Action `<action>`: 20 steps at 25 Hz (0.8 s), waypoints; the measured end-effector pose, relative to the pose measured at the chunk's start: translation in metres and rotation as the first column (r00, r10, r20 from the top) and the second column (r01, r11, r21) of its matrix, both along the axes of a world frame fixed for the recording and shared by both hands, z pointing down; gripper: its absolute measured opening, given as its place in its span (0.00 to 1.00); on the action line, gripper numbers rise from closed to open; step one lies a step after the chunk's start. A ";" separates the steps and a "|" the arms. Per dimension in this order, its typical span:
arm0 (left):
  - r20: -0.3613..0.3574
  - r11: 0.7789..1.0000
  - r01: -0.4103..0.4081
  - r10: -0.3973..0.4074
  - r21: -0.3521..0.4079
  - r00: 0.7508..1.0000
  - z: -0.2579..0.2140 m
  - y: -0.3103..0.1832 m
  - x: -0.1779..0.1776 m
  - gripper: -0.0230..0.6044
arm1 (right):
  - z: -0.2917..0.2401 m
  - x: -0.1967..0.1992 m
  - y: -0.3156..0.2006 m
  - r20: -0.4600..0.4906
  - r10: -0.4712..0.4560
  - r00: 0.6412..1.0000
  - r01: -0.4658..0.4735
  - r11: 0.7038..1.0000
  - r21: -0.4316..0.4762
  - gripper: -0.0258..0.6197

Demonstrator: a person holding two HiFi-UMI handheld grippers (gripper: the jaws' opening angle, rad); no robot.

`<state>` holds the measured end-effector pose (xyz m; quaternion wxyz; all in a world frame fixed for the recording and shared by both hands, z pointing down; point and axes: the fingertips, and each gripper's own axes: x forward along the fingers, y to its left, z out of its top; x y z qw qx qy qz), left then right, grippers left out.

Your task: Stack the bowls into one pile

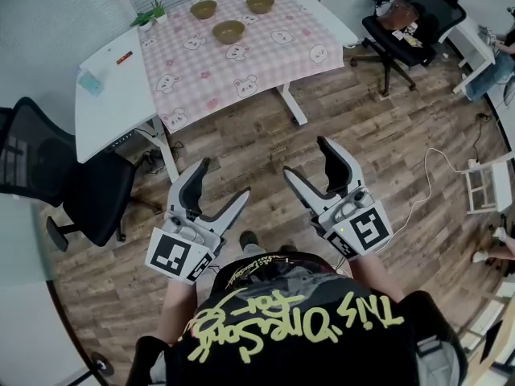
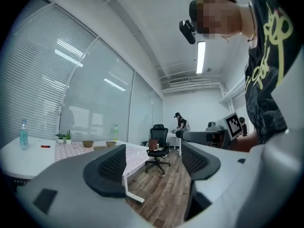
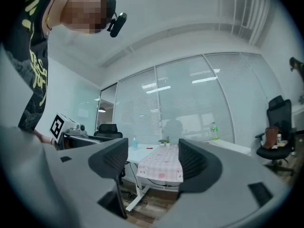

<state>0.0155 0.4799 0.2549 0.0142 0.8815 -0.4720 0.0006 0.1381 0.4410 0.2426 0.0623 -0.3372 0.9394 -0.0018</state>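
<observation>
Three brown bowls stand apart from one another on the pink checked tablecloth [image 1: 241, 63] that covers the right part of the white table [image 1: 113, 103]. The near bowl [image 1: 228, 31] is toward the middle of the cloth, and the left bowl [image 1: 203, 9] and the right bowl [image 1: 260, 4] are beyond it, near the far edge. No bowl sits in another.

On the bare left part of the table are a small potted plant [image 1: 151, 12], a red marker [image 1: 124, 56] and a pale blue bottle [image 1: 90, 81]. A black office chair [image 1: 88, 191] stands at the table's left end. A second office chair [image 1: 410, 14], with things on its seat, stands to the right of the table.

Both grippers are held side by side in front of the person's black shirt [image 1: 298, 320], over the wood floor [image 1: 265, 127]. They are well apart from the table and point toward it. The left gripper [image 1: 225, 177] is released: its jaws stand wide apart with nothing between them, and its own view shows only floor and the far chair through the gap. The right gripper [image 1: 303, 155] is likewise spread and empty; through its gap the hanging end of the tablecloth shows in the distance.
</observation>
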 end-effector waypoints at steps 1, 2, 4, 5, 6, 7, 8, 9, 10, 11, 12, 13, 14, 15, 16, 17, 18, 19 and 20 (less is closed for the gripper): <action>0.006 1.000 0.010 -0.010 -0.002 1.000 0.001 -0.001 -0.001 0.62 | -0.001 -0.001 0.000 0.001 -0.006 1.000 0.006 1.000 0.000 0.52; 0.013 1.000 0.020 -0.020 -0.005 1.000 0.002 -0.002 -0.002 0.63 | -0.001 -0.002 0.001 0.001 -0.012 1.000 0.012 1.000 0.000 0.52; 0.018 0.999 0.033 -0.033 -0.013 0.999 0.004 -0.002 -0.005 0.63 | -0.001 -0.006 0.003 -0.006 -0.028 1.000 0.028 1.000 0.004 0.52; 0.016 0.999 0.036 -0.036 -0.016 0.999 0.005 -0.002 -0.006 0.63 | 0.000 -0.008 0.005 -0.013 -0.037 0.999 0.037 0.999 0.005 0.52; 0.014 0.999 0.037 -0.037 -0.019 0.999 0.006 -0.002 -0.007 0.63 | 0.001 -0.010 0.006 -0.020 -0.047 0.999 0.047 0.999 0.001 0.52; 0.014 0.999 0.039 -0.038 -0.021 0.999 0.006 -0.002 -0.008 0.63 | 0.003 -0.013 0.008 -0.026 -0.056 0.998 0.056 0.998 -0.008 0.52; 0.016 0.999 0.041 -0.040 -0.022 0.999 0.007 -0.002 -0.009 0.63 | 0.004 -0.015 0.009 -0.030 -0.062 0.998 0.062 0.998 -0.017 0.52; 0.019 0.999 0.043 -0.043 -0.022 0.999 0.007 -0.003 -0.011 0.63 | 0.005 -0.017 0.008 -0.034 -0.064 0.997 0.063 0.998 -0.017 0.52; 0.020 0.999 0.045 -0.045 -0.022 0.999 0.008 -0.004 -0.014 0.63 | 0.005 -0.018 0.007 -0.038 -0.061 0.997 0.061 0.998 -0.008 0.52; 0.020 0.999 0.047 -0.046 -0.022 0.999 0.007 -0.005 -0.016 0.62 | 0.005 -0.019 0.004 -0.040 -0.056 0.998 0.056 0.998 0.002 0.52; 0.018 0.999 0.046 -0.046 -0.021 0.999 0.007 -0.006 -0.018 0.62 | 0.004 -0.021 0.003 -0.040 -0.052 0.998 0.052 0.999 0.010 0.52; 0.015 0.999 0.045 -0.045 -0.021 0.999 0.006 -0.007 -0.020 0.62 | 0.003 -0.022 0.001 -0.038 -0.049 0.998 0.050 0.999 0.015 0.52; 0.015 0.999 0.044 -0.044 -0.020 0.999 0.006 -0.007 -0.022 0.62 | 0.002 -0.025 0.001 -0.038 -0.048 0.998 0.049 0.999 0.018 0.52; 0.017 0.999 0.043 -0.042 -0.019 0.999 0.006 -0.008 -0.024 0.62 | 0.003 -0.028 0.000 -0.039 -0.047 0.998 0.048 0.999 0.017 0.52; 0.020 0.999 0.041 -0.041 -0.019 0.999 0.006 -0.008 -0.026 0.62 | 0.003 -0.030 0.000 -0.042 -0.046 0.998 0.047 0.999 0.013 0.52; 0.022 0.999 0.040 -0.039 -0.019 0.999 0.007 -0.008 -0.028 0.62 | 0.005 -0.033 0.000 -0.044 -0.046 0.998 0.046 0.999 0.006 0.52; 0.023 0.999 0.039 -0.038 -0.019 0.999 0.007 -0.009 -0.031 0.62 | 0.006 -0.036 0.000 -0.047 -0.046 0.998 0.046 0.999 0.000 0.52; 0.022 0.999 0.037 -0.037 -0.019 0.999 0.007 -0.009 -0.034 0.62 | 0.007 -0.040 0.000 -0.051 -0.047 0.998 0.047 0.999 -0.003 0.52; 0.021 0.999 0.034 -0.034 -0.019 0.999 0.007 -0.010 -0.036 0.61 | 0.008 -0.043 0.000 -0.055 -0.048 0.997 0.048 0.999 -0.003 0.52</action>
